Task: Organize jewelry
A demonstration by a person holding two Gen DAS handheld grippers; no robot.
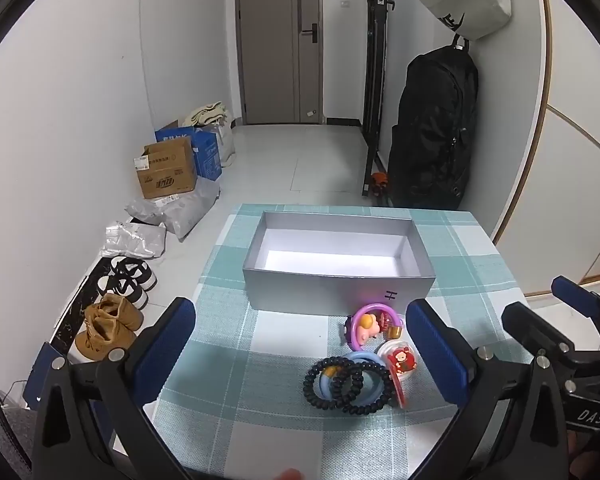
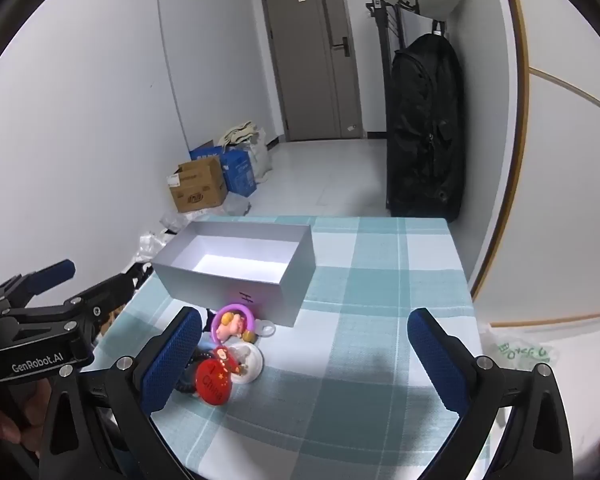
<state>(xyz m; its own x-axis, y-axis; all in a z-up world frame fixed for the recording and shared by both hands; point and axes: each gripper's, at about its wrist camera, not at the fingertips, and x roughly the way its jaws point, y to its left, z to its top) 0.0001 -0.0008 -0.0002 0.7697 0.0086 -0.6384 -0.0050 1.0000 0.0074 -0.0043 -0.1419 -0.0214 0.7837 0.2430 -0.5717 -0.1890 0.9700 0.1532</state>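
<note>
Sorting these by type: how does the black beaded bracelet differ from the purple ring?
The black beaded bracelet is dark and made of beads; the purple ring is smooth, bright plastic. The bracelet lies nearer the camera, the ring beside the grey box. Both rest on the checked cloth.

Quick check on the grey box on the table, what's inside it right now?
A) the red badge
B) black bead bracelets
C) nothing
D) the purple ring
C: the grey box shows only its bare white floor, while the jewelry pile lies on the tablecloth in front of it.
</note>
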